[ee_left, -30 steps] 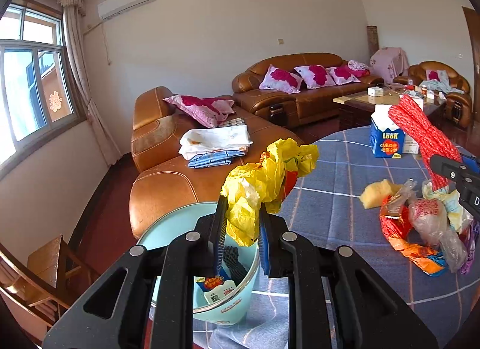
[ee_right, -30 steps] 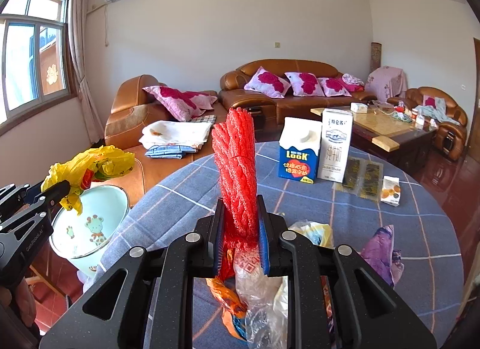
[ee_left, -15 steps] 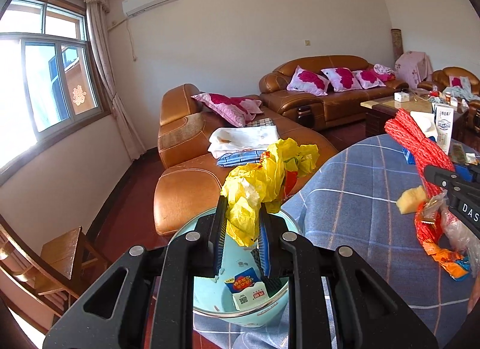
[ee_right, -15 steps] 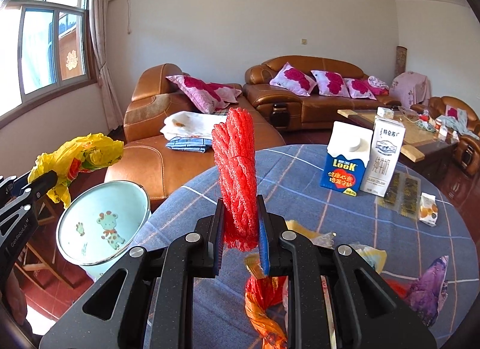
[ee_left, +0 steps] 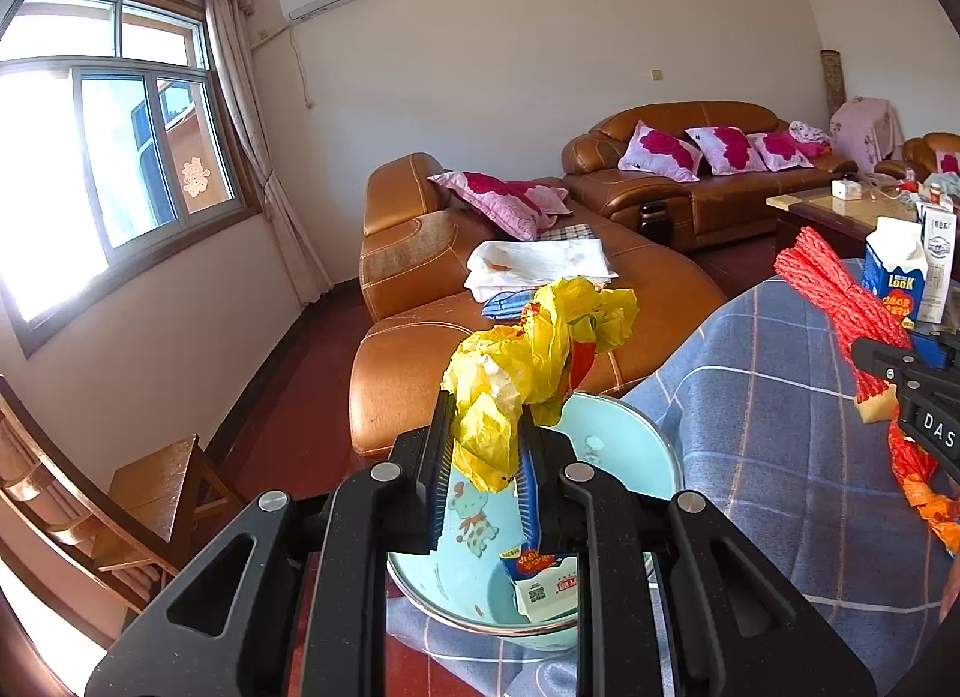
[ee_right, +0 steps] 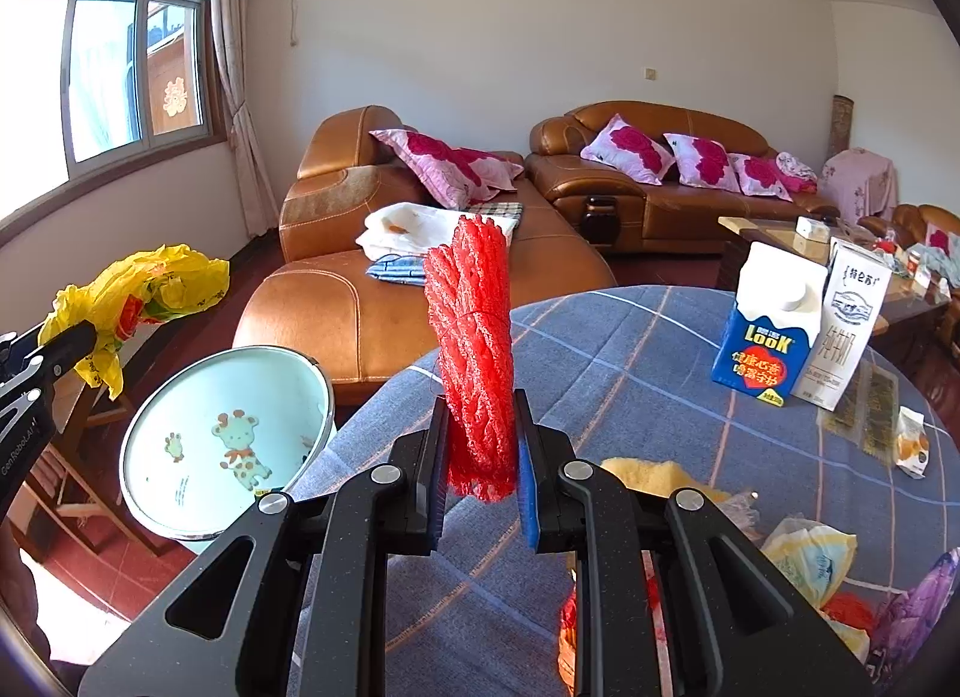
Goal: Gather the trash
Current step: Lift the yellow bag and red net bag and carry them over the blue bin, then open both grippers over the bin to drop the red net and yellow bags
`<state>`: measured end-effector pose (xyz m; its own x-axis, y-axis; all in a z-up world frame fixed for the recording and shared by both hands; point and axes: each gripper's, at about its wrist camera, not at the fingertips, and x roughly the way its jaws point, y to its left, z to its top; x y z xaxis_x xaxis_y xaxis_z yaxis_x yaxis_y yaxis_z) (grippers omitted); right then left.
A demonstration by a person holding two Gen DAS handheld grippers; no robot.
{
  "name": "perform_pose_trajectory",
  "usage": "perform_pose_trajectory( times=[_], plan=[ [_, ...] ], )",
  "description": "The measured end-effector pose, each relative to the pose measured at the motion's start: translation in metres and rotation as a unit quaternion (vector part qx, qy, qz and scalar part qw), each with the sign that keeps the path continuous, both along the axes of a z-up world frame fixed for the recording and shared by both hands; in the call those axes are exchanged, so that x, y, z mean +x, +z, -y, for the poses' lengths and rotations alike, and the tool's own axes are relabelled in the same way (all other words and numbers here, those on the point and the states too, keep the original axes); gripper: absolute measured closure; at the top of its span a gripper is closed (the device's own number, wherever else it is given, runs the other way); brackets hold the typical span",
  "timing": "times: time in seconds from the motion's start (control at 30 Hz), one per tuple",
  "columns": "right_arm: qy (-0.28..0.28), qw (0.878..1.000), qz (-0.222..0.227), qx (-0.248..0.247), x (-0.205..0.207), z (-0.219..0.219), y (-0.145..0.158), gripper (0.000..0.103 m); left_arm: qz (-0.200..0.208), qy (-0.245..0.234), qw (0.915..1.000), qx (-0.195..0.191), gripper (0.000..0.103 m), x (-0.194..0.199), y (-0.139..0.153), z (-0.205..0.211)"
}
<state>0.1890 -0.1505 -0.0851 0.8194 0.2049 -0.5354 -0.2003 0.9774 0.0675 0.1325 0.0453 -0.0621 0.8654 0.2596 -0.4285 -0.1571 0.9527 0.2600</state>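
Observation:
My left gripper [ee_left: 480, 445] is shut on a crumpled yellow plastic bag [ee_left: 528, 361] and holds it over the light blue bin [ee_left: 624, 445], which stands beside the table's left edge with a snack wrapper [ee_left: 543, 583] inside. My right gripper [ee_right: 480, 457] is shut on a bundle of red mesh netting [ee_right: 474, 337] above the blue checked tablecloth [ee_right: 630, 373]. The bin [ee_right: 222, 439] and the yellow bag [ee_right: 138, 295] also show at the left of the right wrist view. Loose wrappers and bags [ee_right: 810, 559] lie on the table at the lower right.
Two milk cartons [ee_right: 792, 325] and small snack packets [ee_right: 912, 445] stand on the table's far right. A brown leather sofa [ee_right: 372, 301] with pillows and folded cloths is behind the bin. A wooden chair [ee_left: 138, 505] stands left of the bin.
Both grippers have moved left towards the bin with their loads. The left gripper now holds the yellow bag above the bin's opening; the trash pile has slid to the right wrist view's lower right.

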Motion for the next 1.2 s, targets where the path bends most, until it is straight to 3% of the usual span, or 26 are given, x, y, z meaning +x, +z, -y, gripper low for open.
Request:
perform_pose_trajectory(
  times=[0.6,1.2],
  plan=[
    [0.087,0.996,-0.012,-0.007,0.022,-0.054,-0.01,0.083,-0.008,0.064,0.9977,0.021,0.084,0.009,-0.01,-0.022],
    [0.148,0.988,-0.025,-0.039,0.029,-0.087,-0.02,0.083,-0.038,0.084,0.9955,0.021,0.084,0.022,-0.018,-0.03]
  ],
)
